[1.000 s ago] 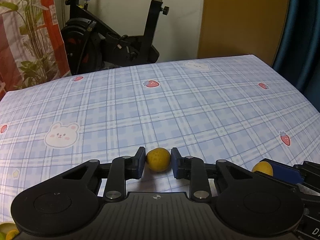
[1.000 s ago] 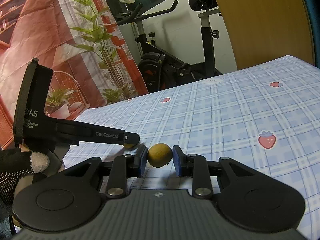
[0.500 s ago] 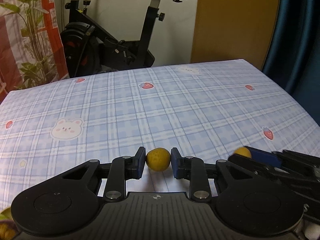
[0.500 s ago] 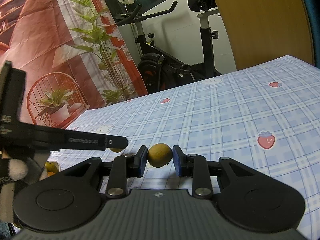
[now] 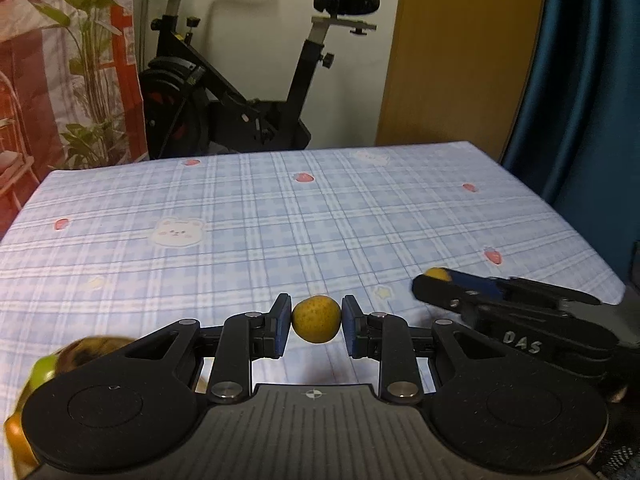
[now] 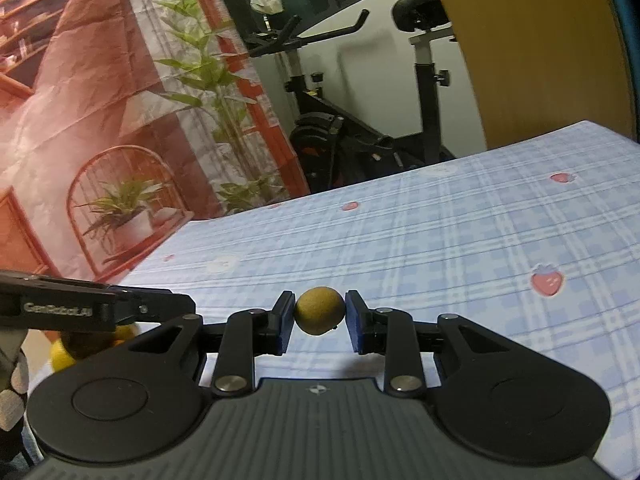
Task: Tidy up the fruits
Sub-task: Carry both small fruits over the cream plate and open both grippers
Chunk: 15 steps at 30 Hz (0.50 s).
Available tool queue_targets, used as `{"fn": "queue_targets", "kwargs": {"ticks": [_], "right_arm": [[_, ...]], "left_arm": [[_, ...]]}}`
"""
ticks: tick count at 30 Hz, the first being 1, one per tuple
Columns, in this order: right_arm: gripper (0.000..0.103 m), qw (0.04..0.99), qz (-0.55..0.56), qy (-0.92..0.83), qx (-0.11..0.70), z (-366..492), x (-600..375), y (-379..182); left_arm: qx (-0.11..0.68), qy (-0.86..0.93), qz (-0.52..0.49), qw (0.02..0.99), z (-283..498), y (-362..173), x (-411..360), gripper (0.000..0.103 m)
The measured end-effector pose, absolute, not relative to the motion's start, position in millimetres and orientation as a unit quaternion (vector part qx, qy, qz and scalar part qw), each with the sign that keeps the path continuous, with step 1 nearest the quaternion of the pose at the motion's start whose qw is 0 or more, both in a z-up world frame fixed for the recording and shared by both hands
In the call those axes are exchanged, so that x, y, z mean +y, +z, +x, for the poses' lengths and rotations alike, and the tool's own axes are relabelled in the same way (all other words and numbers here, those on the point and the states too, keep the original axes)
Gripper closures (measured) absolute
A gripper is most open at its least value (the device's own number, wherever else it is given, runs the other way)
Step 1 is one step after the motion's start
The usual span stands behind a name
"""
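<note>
My left gripper (image 5: 316, 325) is shut on a small round yellow fruit (image 5: 316, 320), held above the near part of the blue plaid tablecloth (image 5: 280, 216). My right gripper (image 6: 319, 317) is shut on a second yellow fruit (image 6: 319, 310), also held above the cloth. In the left wrist view the right gripper (image 5: 436, 278) reaches in from the right with its fruit (image 5: 437, 273) at the tip. In the right wrist view the left gripper's finger (image 6: 152, 305) comes in from the left edge.
A pile of fruit, green and brownish (image 5: 60, 360), shows blurred at the lower left, and yellow fruit (image 6: 64, 354) lies under the left gripper. An exercise bike (image 5: 224, 92), a wooden panel (image 5: 460, 52) and a blue curtain (image 5: 584, 80) stand behind the table. A gloved hand (image 6: 10, 392) is at the left edge.
My left gripper has risen and drawn back toward the left with its fruit, so more of the table and the fruit pile come into view. The right gripper has stayed put.
</note>
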State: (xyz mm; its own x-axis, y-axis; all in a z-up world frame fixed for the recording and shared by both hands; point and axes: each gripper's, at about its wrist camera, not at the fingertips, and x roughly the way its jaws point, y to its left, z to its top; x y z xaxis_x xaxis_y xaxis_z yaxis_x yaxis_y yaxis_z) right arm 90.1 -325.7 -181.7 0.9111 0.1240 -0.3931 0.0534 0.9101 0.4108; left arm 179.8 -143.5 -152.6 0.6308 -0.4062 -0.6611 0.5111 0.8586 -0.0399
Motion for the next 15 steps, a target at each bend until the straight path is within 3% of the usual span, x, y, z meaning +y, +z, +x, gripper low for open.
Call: {"fn": "queue_targets", "kwargs": {"ticks": [15], "right_arm": [[0.073, 0.954, 0.171, 0.142, 0.203, 82.6, -244.5, -142.1]], "left_arm": [[0.314, -0.228, 0.035, 0.921, 130.8, -120.9, -48.2, 0.074]]}}
